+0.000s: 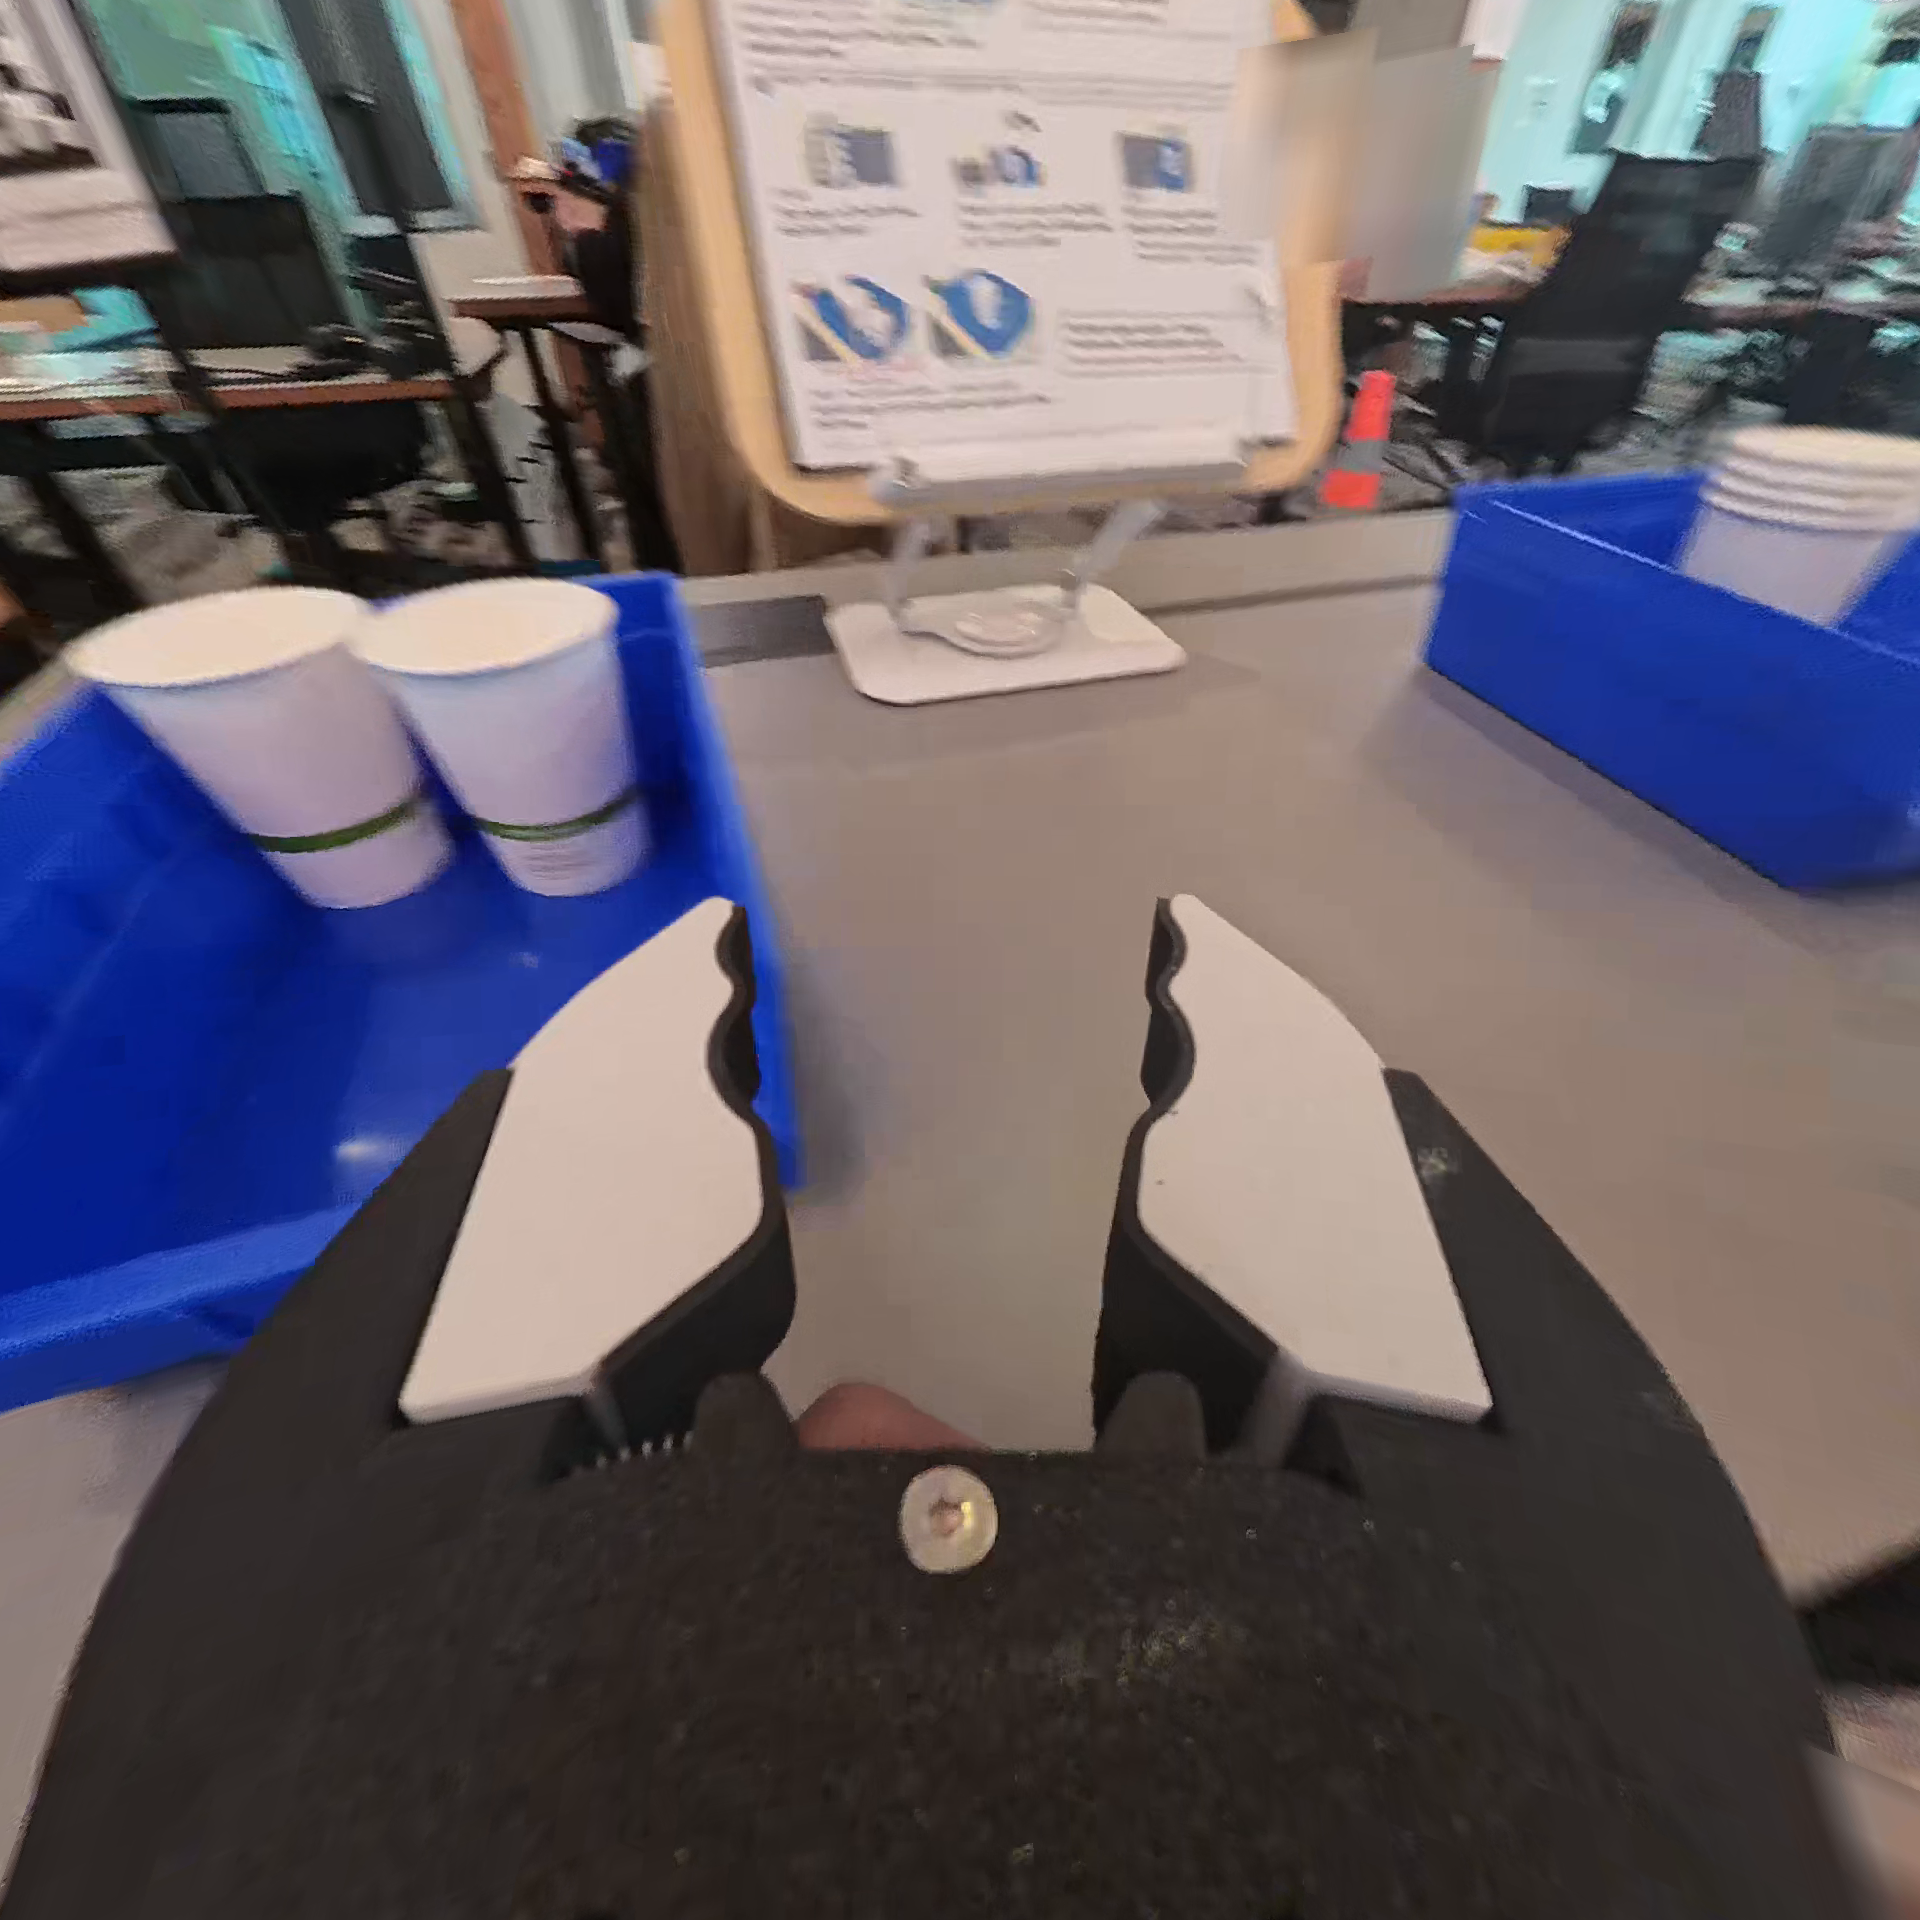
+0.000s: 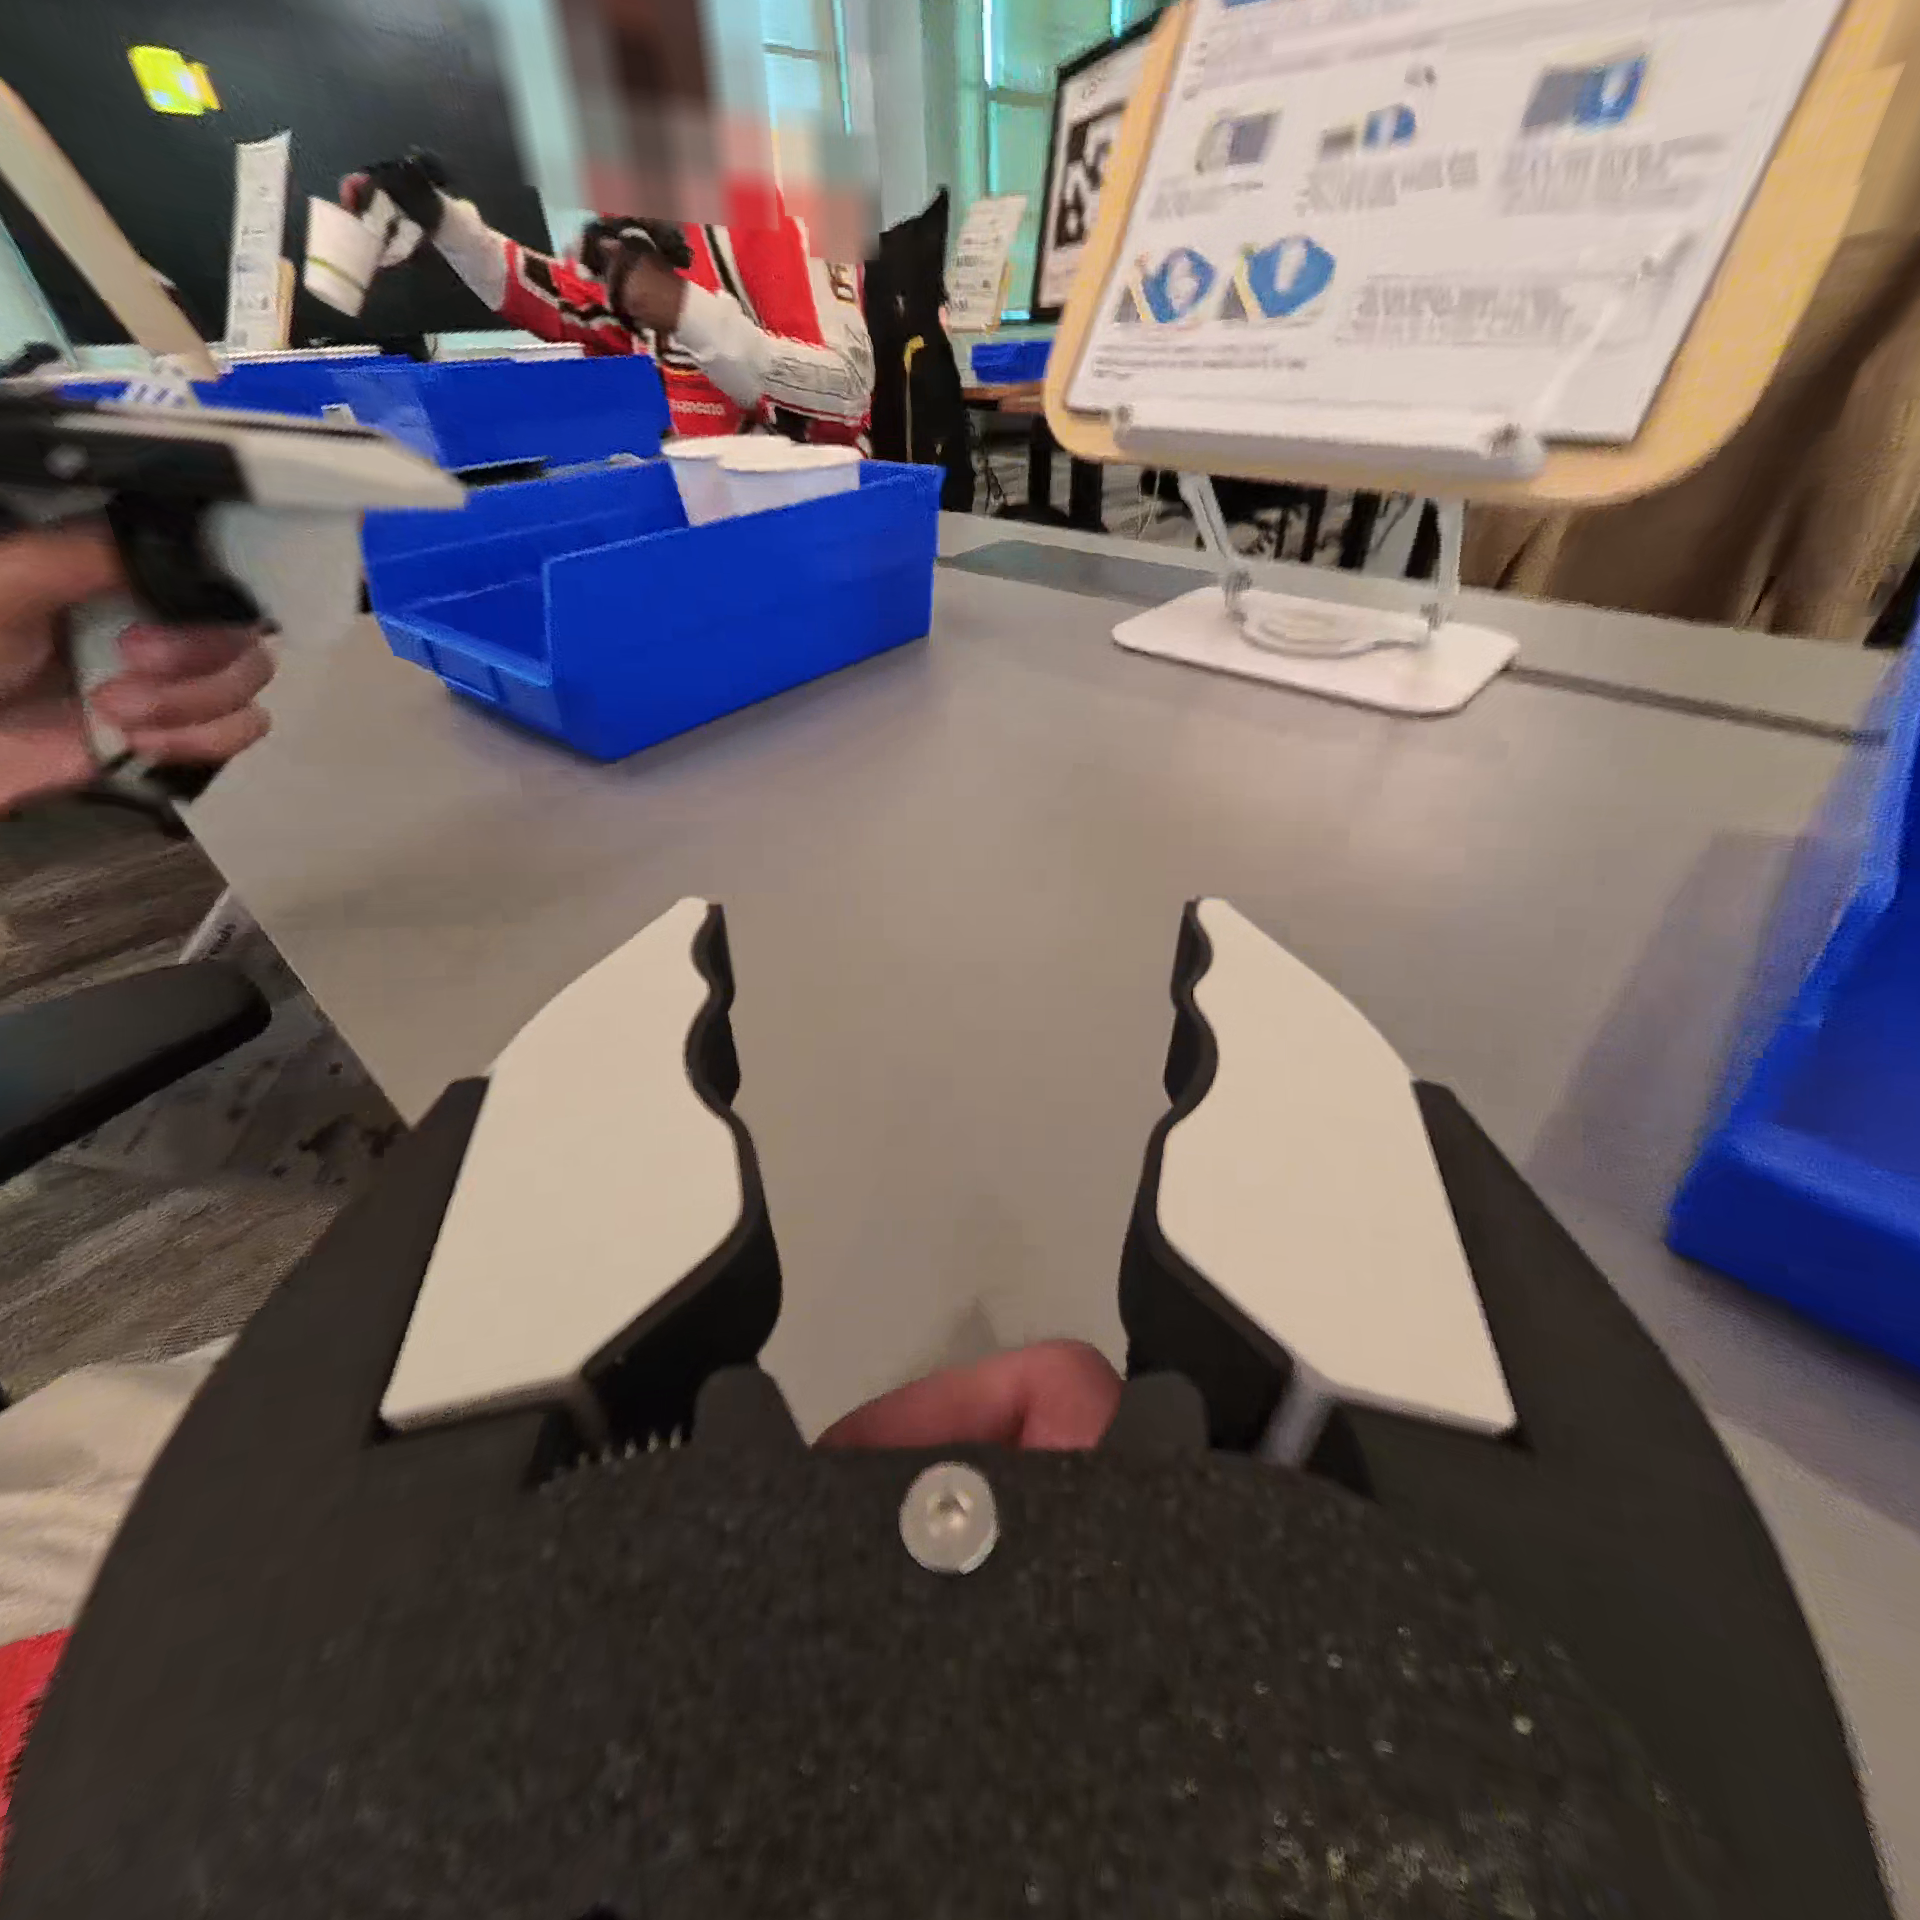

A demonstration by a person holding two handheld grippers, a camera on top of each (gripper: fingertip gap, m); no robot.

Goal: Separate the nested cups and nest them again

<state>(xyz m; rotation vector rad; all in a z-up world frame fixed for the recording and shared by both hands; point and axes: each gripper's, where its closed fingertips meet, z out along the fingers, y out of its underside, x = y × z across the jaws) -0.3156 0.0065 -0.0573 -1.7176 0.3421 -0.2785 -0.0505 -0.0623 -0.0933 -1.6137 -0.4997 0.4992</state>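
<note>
Two light, crushable paper cups (image 1: 416, 738) in the left bin (image 1: 208, 1091); grip gently mid-wall; both grippers (image 1: 945, 914) (image 2: 951, 914) gape empty

Bare grey table (image 1: 1039, 831) lies open between two blue bins (image 1: 312, 1091) (image 1: 1662, 707); document stand (image 1: 997, 634) behind.

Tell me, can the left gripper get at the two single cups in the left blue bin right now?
Probably yes: the left gripper is open and empty, and both paper cups stand upright in the blue bin, nothing above them.
</note>
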